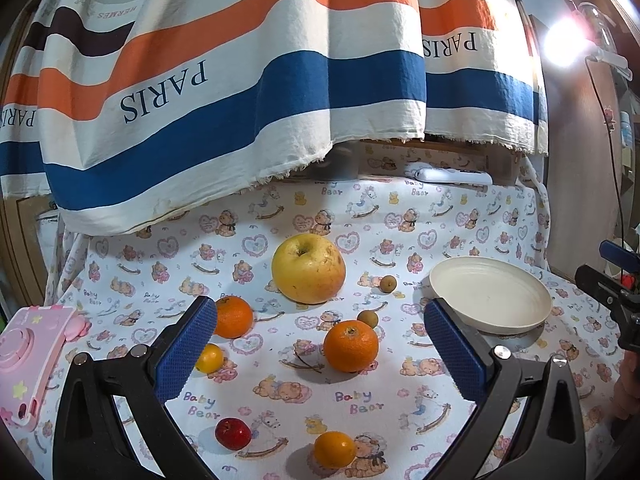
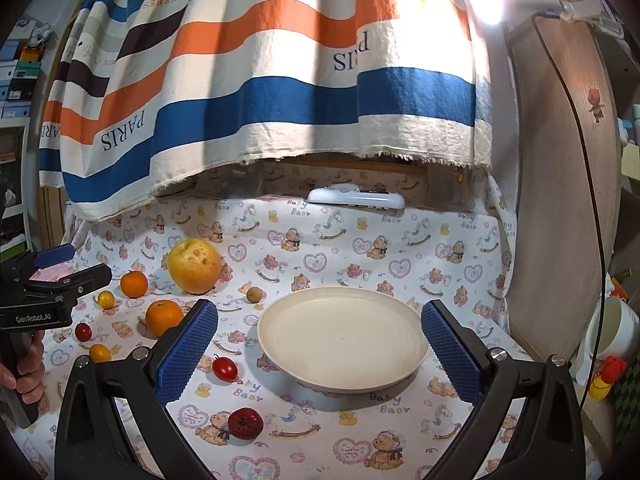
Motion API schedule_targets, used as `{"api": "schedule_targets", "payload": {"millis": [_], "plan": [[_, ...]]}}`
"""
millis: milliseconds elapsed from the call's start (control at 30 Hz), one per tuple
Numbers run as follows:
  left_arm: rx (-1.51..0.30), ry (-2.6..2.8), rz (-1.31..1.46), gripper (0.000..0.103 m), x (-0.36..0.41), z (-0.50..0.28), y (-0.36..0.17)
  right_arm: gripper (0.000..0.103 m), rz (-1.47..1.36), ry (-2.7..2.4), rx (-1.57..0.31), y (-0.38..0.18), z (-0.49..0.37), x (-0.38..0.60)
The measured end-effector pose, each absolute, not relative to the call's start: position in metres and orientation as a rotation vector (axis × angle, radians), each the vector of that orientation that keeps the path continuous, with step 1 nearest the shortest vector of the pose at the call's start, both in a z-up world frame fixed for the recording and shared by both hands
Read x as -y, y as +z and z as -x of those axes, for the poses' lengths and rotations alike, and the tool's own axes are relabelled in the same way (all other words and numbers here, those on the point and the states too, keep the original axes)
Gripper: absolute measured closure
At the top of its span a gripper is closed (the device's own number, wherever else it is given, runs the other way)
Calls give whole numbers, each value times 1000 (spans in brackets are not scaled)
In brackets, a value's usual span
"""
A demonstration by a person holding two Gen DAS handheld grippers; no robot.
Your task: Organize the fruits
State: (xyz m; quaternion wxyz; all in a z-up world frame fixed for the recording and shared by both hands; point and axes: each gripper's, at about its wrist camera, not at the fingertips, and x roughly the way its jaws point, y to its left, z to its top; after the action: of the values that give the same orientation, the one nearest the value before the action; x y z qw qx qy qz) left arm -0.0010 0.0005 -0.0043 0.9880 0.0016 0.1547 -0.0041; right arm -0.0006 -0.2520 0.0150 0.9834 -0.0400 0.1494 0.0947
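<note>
Both my grippers, left gripper (image 1: 320, 354) and right gripper (image 2: 320, 350), are spread, empty; round mandarin (image 1: 351, 345) may roll off toward the plate (image 1: 490, 295) if I nudge it.

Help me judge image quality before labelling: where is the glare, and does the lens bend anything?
Left wrist view: a lamp flares white at upper right, and the striped cloth bows with fisheye curvature. Right wrist view: the same lamp blows out its surroundings; the plate stays sharp and evenly lit, while the wooden panel curves at the edge.
</note>
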Motion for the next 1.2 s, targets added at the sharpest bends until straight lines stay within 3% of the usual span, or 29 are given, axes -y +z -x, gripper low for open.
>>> {"api": "schedule_targets", "payload": {"millis": [1200], "plan": [[-325,-8,-4,0,-5,1,-6,1,66,187,-307,14,-1,254]]}}
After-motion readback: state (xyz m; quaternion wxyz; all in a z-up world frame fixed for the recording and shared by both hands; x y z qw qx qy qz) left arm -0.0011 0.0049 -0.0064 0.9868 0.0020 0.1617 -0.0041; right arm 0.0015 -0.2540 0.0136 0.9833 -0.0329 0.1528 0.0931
